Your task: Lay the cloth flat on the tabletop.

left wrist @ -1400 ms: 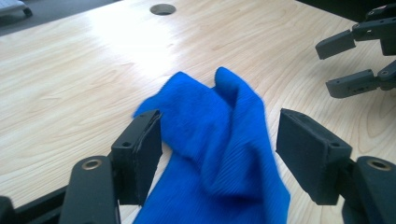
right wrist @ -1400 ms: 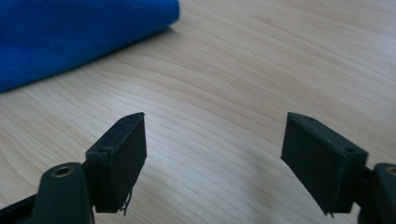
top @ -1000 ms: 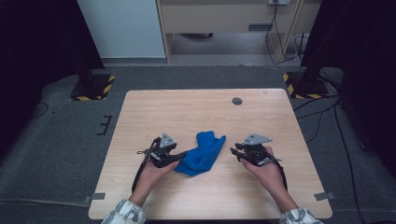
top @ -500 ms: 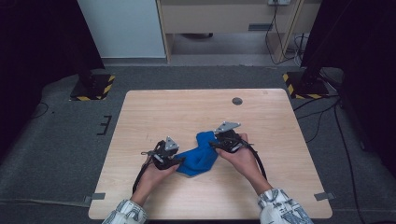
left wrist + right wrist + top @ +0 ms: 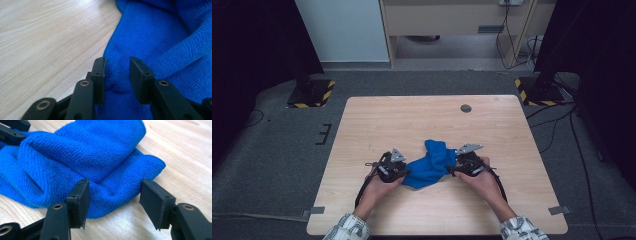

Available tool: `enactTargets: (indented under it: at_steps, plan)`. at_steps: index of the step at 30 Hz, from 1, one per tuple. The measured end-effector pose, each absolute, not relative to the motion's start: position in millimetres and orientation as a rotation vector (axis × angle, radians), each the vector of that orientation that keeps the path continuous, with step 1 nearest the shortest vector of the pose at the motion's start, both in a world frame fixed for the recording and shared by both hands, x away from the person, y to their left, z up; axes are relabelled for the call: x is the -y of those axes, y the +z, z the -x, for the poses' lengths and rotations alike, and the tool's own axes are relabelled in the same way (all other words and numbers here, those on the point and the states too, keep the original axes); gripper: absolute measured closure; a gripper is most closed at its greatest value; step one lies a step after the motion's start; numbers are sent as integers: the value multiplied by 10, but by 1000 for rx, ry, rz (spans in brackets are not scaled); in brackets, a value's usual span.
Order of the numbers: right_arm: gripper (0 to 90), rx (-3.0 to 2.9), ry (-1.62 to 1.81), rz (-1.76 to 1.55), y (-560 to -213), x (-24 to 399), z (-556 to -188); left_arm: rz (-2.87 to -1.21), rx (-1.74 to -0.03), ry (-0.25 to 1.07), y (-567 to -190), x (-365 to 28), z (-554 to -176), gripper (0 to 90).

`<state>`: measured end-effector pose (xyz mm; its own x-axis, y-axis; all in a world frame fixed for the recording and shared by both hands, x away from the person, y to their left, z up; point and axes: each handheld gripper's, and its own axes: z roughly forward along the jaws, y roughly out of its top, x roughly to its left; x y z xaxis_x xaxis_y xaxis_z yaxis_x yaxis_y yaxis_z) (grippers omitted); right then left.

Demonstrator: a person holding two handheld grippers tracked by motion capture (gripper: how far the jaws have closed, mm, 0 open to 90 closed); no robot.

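Observation:
A crumpled blue cloth (image 5: 430, 161) lies near the front middle of the wooden table (image 5: 412, 120). My left gripper (image 5: 404, 173) is at the cloth's left edge. In the left gripper view its jaws (image 5: 116, 61) have just been closing and stand a little apart, with a fold of the cloth (image 5: 160, 37) between them. My right gripper (image 5: 454, 168) is at the cloth's right edge. In the right gripper view its jaws (image 5: 115, 182) have just been opening and stand wide, straddling the cloth's (image 5: 87, 152) hem, and the right pad (image 5: 152, 200) is off the cloth.
A round dark grommet (image 5: 466, 108) sits in the table's far right part. Two black stands with yellow-striped bases (image 5: 311, 93) (image 5: 538, 90) flank the table's far corners on the grey floor. Cables (image 5: 562, 130) trail on the right.
The right hand has come in from the right side of the table to the cloth's right edge, first higher on the cloth, then lower. The left hand has stayed put.

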<state>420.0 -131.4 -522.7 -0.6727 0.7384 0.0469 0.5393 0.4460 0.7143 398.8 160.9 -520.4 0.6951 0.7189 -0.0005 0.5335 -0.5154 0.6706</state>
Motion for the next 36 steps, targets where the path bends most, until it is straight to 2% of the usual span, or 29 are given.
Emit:
enactTargets:
  at_steps: [2, 3, 5, 6, 7, 8, 14, 27, 28, 29, 30, 31, 36]
  plan:
    - [449, -2436, 1058, -1112, -5240, 1310, -4205, -2247, -944, 356, -5201, -1612, -3987, 702]
    - [534, -2448, 1065, -1105, -5263, 1294, -4210, -2249, -942, 354, -5196, -1618, -3988, 729]
    - [649, -2450, 1084, -1100, -5265, 1281, -4199, -2248, -942, 355, -5193, -1623, -3988, 758]
    - [687, -2452, 1090, -1089, -5259, 1277, -4192, -2247, -945, 357, -5187, -1633, -3989, 780]
    - [687, -2452, 1090, -1089, -5259, 1277, -4192, -2247, -945, 357, -5187, -1633, -3989, 793]
    - [761, -2446, 1079, -1068, -5239, 1273, -4171, -2251, -940, 350, -5193, -1628, -3987, 805]
    - [817, -2452, 1071, -1077, -5216, 1339, -4128, -2250, -932, 373, -5156, -1602, -3975, 849]
    - [809, -2487, 1037, -1116, -5167, 1446, -4034, -2232, -968, 391, -5130, -1666, -3982, 848]
    - [752, -2480, 1046, -1124, -5156, 1454, -4039, -2231, -963, 390, -5139, -1660, -3982, 831]
    - [752, -2480, 1046, -1124, -5156, 1454, -4039, -2231, -963, 390, -5139, -1660, -3982, 820]
    - [665, -2461, 1066, -1126, -5138, 1470, -4047, -2229, -961, 390, -5143, -1657, -3981, 798]
    - [665, -2461, 1066, -1126, -5138, 1470, -4047, -2228, -961, 389, -5143, -1657, -3981, 798]
    - [490, -2410, 1130, -1140, -4985, 1530, -4065, -2190, -968, 412, -5117, -1681, -3981, 723]
